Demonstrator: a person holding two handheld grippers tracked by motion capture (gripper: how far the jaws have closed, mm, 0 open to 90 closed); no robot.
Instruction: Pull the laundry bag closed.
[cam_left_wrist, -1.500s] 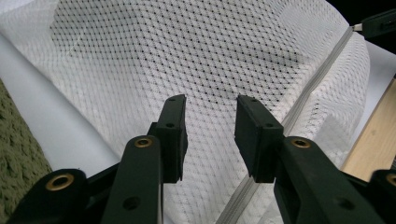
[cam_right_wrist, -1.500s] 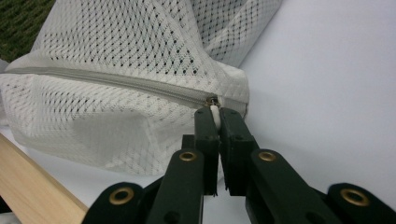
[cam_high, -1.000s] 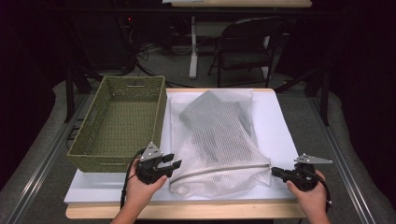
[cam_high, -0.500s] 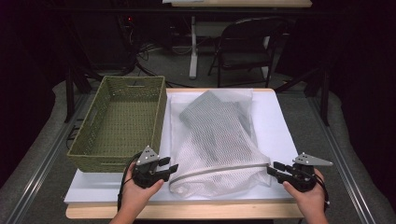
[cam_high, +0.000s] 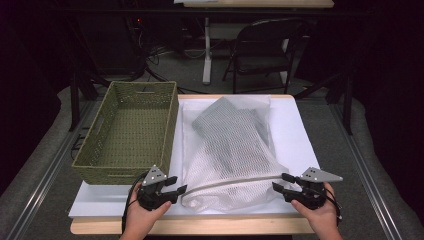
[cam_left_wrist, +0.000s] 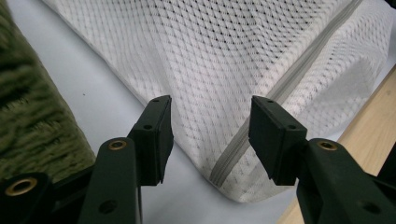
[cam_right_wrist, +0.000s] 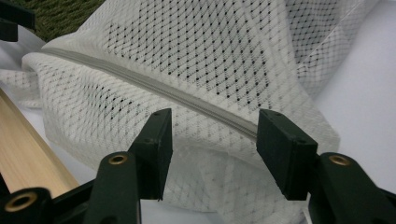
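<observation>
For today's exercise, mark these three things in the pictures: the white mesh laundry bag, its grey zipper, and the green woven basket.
Mesh laundry bag (cam_high: 235, 145), high view, on the middle of its netting.
Zipper (cam_left_wrist: 243, 140), left gripper view, on the grey strip between the claw's jaws.
Woven basket (cam_high: 95, 167), high view, on its near left rim.

The left gripper (cam_high: 181, 188) and the right gripper (cam_high: 278, 182) point toward each other from opposite ends of the mesh bag (cam_high: 235, 150); both jaws have just been opening and press on nothing.
</observation>
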